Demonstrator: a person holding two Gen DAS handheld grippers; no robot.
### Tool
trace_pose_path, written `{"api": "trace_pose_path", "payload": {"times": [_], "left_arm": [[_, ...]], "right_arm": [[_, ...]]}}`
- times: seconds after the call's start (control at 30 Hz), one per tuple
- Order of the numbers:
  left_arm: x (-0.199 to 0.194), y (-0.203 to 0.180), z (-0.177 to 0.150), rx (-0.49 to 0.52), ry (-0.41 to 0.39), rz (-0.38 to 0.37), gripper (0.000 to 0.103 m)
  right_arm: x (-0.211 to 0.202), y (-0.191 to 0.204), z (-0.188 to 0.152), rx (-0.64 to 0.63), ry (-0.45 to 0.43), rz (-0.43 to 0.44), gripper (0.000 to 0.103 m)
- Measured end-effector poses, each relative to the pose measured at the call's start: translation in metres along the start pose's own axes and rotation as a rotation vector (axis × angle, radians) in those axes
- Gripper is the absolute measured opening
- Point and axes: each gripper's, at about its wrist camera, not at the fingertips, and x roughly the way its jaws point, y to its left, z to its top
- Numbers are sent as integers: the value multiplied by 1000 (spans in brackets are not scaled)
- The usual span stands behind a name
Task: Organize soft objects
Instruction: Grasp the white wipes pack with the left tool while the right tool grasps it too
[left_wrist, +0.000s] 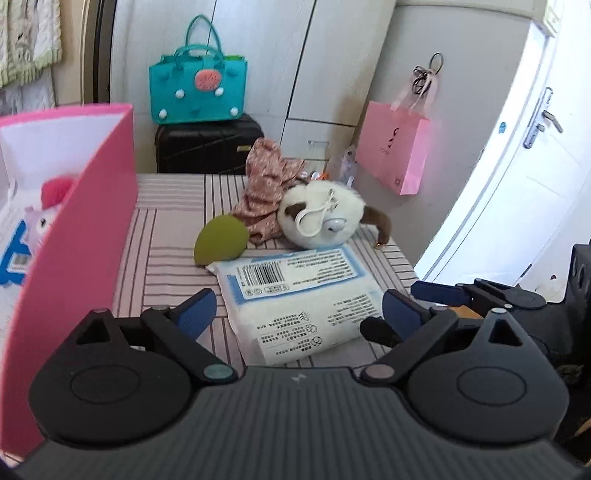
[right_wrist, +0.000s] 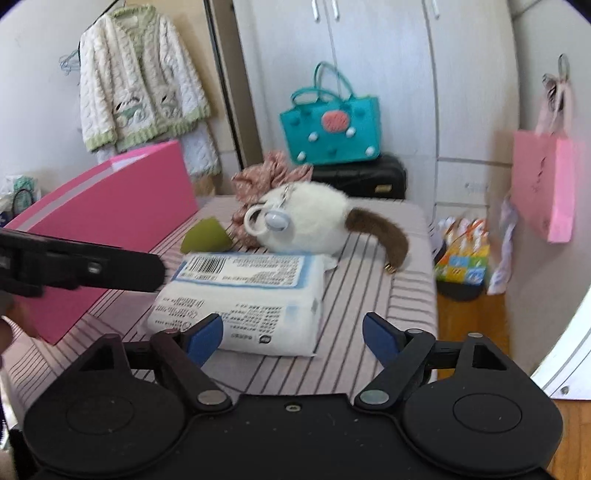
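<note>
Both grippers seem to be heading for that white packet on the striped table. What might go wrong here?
The left gripper and right gripper are both open near the soft white packet, so they might bump each other. The packet may sag or slip if pinched at one edge. It lies close to the green piece and the plush toy, which could get nudged.

left claw (left_wrist: 299, 314) open, right claw (right_wrist: 293, 332) open
</note>
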Motion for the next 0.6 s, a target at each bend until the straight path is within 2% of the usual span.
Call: {"api": "trace_pose_path", "payload": {"times": [0.1, 0.2, 0.27, 0.4, 0.47, 0.53, 0.6], "left_arm": [[16, 3, 0, -18, 19, 24, 92], [30, 7, 0, -17, 44, 47, 92], [36, 11, 0, -32, 53, 64, 88], [47, 18, -1, -43, 62, 100, 76], [50, 22, -2, -61, 83, 88, 69], [48, 22, -5, -59, 86, 86, 55], [46, 18, -7, -34, 94, 54, 54]], "right_arm": [[8, -4, 2, 33, 23, 32, 83], [14, -7, 3, 67, 29, 39, 79], [17, -8, 4, 81, 24, 44, 74], [21, -10, 4, 84, 20, 43, 64], [21, -10, 5, 92, 21, 57, 53], [20, -10, 3, 99, 21, 69, 49], [19, -6, 0, 106, 9, 59, 47]]}}
